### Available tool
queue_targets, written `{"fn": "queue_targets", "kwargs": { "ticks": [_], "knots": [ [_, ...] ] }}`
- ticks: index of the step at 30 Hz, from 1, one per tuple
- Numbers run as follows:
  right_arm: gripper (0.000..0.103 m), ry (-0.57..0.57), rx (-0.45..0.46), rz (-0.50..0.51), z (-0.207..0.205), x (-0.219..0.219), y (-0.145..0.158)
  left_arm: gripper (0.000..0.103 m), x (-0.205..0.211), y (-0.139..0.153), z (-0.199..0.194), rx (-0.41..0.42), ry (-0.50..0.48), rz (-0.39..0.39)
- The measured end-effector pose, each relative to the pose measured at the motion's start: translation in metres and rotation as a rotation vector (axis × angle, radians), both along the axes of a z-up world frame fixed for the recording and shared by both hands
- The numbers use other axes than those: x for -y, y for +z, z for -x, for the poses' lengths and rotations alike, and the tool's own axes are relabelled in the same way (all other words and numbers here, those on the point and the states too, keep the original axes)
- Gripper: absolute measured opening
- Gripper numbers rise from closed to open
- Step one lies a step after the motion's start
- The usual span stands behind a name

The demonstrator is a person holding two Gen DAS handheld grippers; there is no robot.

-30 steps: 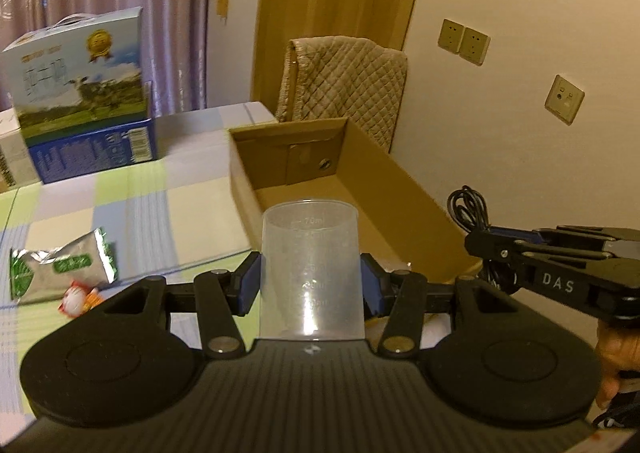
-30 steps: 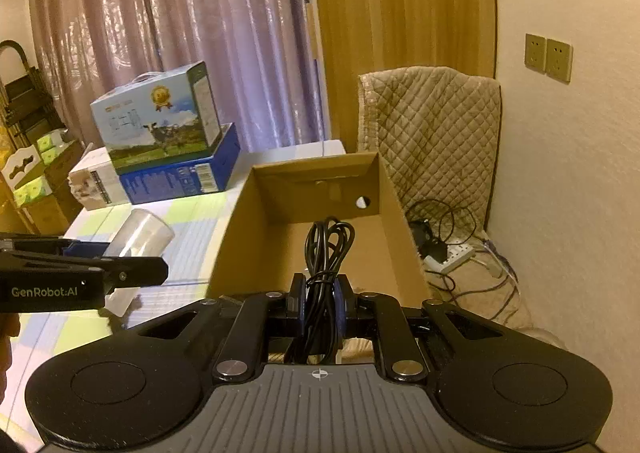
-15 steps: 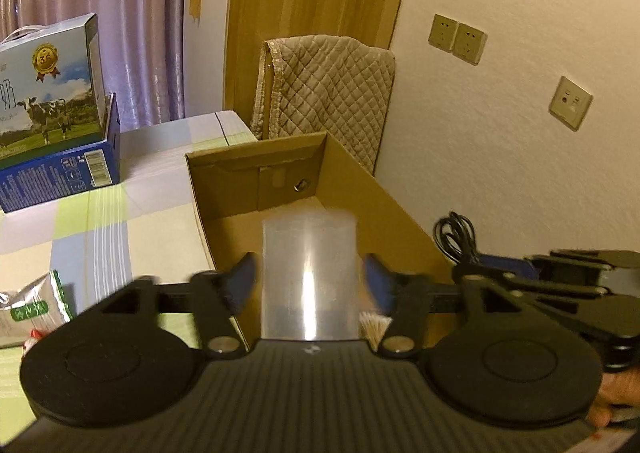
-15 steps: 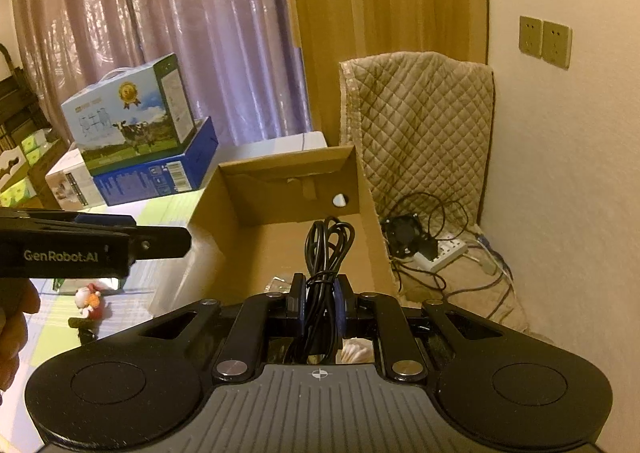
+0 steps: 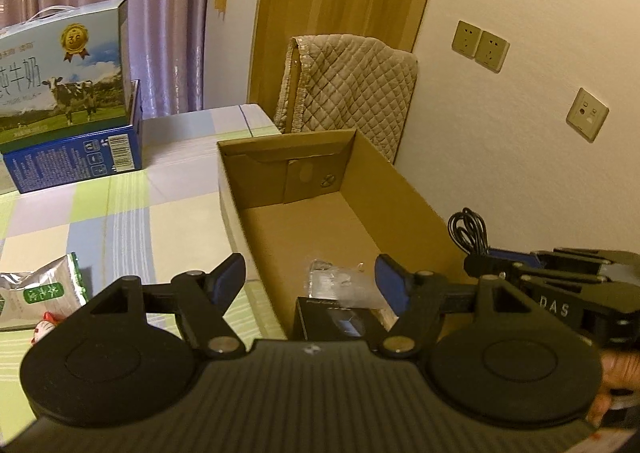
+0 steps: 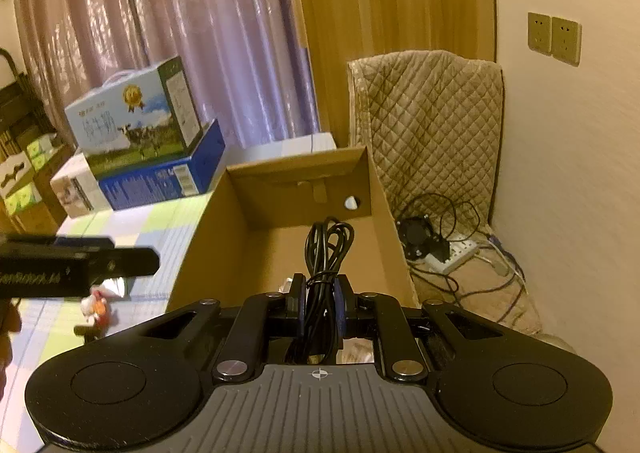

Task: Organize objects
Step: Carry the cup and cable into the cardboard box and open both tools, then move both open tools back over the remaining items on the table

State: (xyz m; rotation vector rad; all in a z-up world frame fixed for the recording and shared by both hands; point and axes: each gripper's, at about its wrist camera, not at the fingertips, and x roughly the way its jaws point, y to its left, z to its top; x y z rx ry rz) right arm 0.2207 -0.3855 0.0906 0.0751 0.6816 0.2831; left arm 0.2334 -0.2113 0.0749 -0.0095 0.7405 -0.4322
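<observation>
- Left gripper (image 5: 310, 279): fingers spread wide, nothing between them; cardboard box (image 5: 404, 189) lies directly beyond and below.
- Right gripper (image 6: 319, 303): fingers clamped on coiled black cable (image 6: 326, 249), held above the box interior.

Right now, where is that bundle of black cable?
The black cable bundle is pinched in the right gripper, held above the open cardboard box, in the right wrist view's centre.

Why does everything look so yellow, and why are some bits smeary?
Both views have a warm, dim indoor cast, so the wall looks yellowish. In the left wrist view the picture is mostly sharp, though the door bows near the rim from the fisheye lens. In the right wrist view the left gripper and the tablecloth are smeared by motion blur, while the cable stays crisp.
</observation>
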Motion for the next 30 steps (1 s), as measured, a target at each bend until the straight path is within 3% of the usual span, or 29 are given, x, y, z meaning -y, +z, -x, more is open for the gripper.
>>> {"fn": "queue_targets", "kwargs": {
  "ticks": [3,5,17,30],
  "knots": [
    [0.022,0.000,-0.003,-0.054,-0.006,0.005,-0.001,0.067,-0.007,0.000,0.003,-0.002,0.015,0.008],
    [0.041,-0.012,0.005,-0.065,-0.007,0.007,-0.001,0.068,-0.012,-0.001,0.004,-0.003,0.023,0.005],
    [0.042,-0.018,-0.002,-0.070,0.012,0.003,0.009,0.070,-0.037,-0.008,0.021,-0.029,0.071,0.018],
    [0.042,0.060,0.057,-0.080,0.057,-0.041,0.042,0.074,-0.077,0.008,0.064,-0.010,0.131,0.023]
  ]
}}
